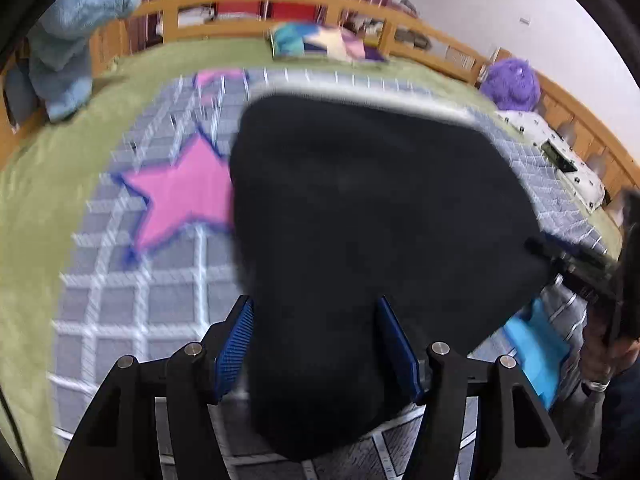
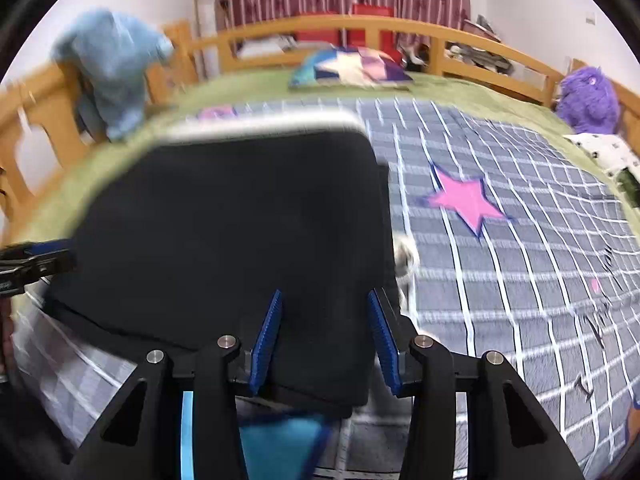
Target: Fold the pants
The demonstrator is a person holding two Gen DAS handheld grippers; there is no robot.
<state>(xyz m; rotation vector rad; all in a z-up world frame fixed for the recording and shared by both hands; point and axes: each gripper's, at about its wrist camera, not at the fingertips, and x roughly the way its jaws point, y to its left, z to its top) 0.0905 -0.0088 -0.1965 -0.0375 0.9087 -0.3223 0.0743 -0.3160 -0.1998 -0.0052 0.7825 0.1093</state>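
pants [image 1: 360,220] on quilt [image 1: 132,300], pillow [image 1: 320,40] behind

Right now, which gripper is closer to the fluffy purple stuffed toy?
Right. The fluffy purple stuffed toy sits far right on the bed; the right gripper works that side, the left gripper beyond it.

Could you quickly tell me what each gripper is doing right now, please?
Left gripper: open, fingers apart around the black pants, not pressing.
Right gripper: open, the pants' edge between its fingers, not gripped.
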